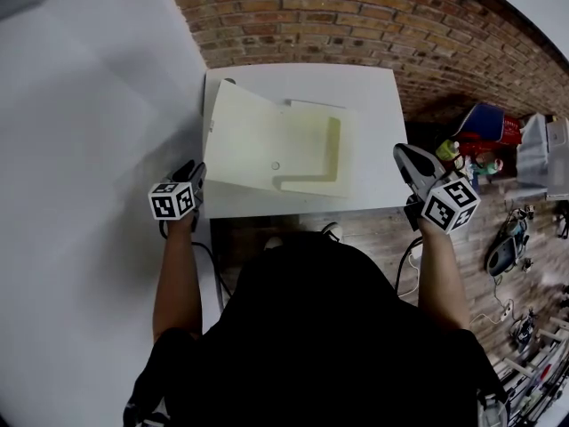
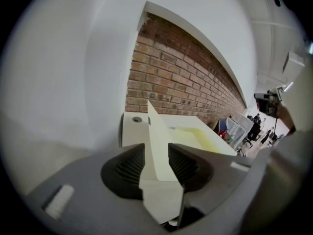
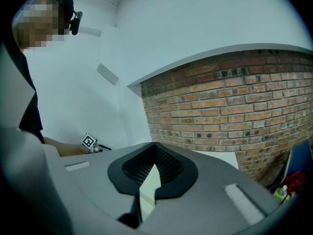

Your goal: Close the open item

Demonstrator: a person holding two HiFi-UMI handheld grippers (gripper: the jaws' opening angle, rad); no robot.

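Box: the cream box (image 1: 311,145) lies in the middle of the white tabletop (image 1: 378,87), which stands against the far brick wall (image 1: 356,16).
Lid: its lid (image 1: 242,136) stands tilted up on the left side, not yet down on the base.
Left gripper: my left gripper (image 1: 189,173) is at the tabletop's near left corner. Its fingers are partly apart with the lid's near edge between them. I think the pads are not pressing it, though the angle is poor.
Right gripper: my right gripper (image 1: 402,154) hangs off the near right corner, fingers together at the tips, holding nothing.
Done so far: little, by my reading; the box is plainly open.
Left to do: swing the lid rightward and down flat onto the base.
Head view only: the whole box, the L-shaped ridge (image 1: 331,154) in its base, and where both grippers are.
Left gripper view only: the lid edge-on between my fingers, and a round hole (image 2: 137,119) in the far left of the tabletop.
Right gripper view only: my right fingertips meeting.
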